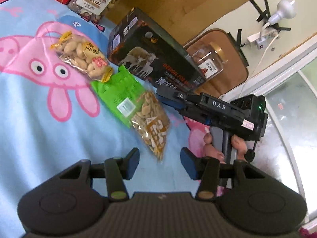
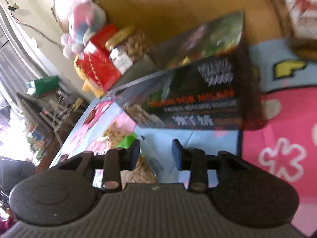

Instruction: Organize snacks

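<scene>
Clear plastic peanut bag with green header (image 1: 136,111) lies flat on light-blue cartoon-pig bedsheet (image 1: 39,138), just beside a clear yellow-twist-end peanut pack (image 1: 83,56) and a dark printed carton with sheep picture (image 1: 158,63). Left tool (image 1: 159,159) partly open, empty, hovering near bag. Right tool (image 2: 155,153) partly open, empty.

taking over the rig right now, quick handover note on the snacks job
Left gripper: open, empty, above the near end of the green-topped clear bag of peanuts.
Right gripper: open, empty, facing the dark carton with sheep pictures.
A second clear bag of peanuts with yellow ends lies beside the green one on the blue cartoon-pig sheet.
Done: nothing gripped yet.
Left: both loose bags.
</scene>
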`<state>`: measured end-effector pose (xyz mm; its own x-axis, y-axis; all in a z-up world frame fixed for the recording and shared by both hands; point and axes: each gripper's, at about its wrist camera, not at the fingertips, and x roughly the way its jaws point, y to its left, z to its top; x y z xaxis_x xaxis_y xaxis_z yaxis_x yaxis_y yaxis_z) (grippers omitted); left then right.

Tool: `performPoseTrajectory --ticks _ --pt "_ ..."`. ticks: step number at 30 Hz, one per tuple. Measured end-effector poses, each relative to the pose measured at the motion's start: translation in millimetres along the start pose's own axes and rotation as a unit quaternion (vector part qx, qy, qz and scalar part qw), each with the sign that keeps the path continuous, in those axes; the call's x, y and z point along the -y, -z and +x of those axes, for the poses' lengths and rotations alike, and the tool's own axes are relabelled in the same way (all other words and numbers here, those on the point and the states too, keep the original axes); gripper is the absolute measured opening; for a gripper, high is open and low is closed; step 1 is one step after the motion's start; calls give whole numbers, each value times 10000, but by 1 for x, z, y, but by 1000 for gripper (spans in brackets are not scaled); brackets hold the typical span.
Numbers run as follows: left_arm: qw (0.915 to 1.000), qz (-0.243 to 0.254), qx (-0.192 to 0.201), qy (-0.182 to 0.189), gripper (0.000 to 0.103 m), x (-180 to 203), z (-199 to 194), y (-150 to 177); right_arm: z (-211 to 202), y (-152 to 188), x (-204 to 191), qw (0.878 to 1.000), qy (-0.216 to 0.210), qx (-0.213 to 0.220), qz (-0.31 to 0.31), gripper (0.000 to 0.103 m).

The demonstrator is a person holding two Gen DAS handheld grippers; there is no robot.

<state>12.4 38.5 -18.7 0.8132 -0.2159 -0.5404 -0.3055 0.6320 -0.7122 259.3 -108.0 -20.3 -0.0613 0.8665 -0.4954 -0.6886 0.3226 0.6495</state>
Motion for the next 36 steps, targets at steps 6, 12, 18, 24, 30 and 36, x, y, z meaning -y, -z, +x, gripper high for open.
performPoseTrajectory --ticks 6,12,18,24,30,36 --pt "9999 54 108 -81 36 -6 -6 1 -16 28 -12 9989 -413 -231 -7 39" --pt "9995 -28 314 -26 49 -17 -28 4 -41 72 -28 9957 -845 -195 312 39" --pt "9993 110 358 6 26 -21 -35 8 -33 89 -55 9974 -695 -173 111 29" --pt "9965 571 613 15 27 7 -47 -21 -40 76 -81 9965 -637 328 -428 19" --pt "9822 1466 1155 -213 36 63 -24 -92 -52 9 -99 9876 -249 1146 -1041 19" --pt "9832 1265 1284 -290 42 74 38 -155 -47 -58 -74 9824 419 1474 -1072 22"
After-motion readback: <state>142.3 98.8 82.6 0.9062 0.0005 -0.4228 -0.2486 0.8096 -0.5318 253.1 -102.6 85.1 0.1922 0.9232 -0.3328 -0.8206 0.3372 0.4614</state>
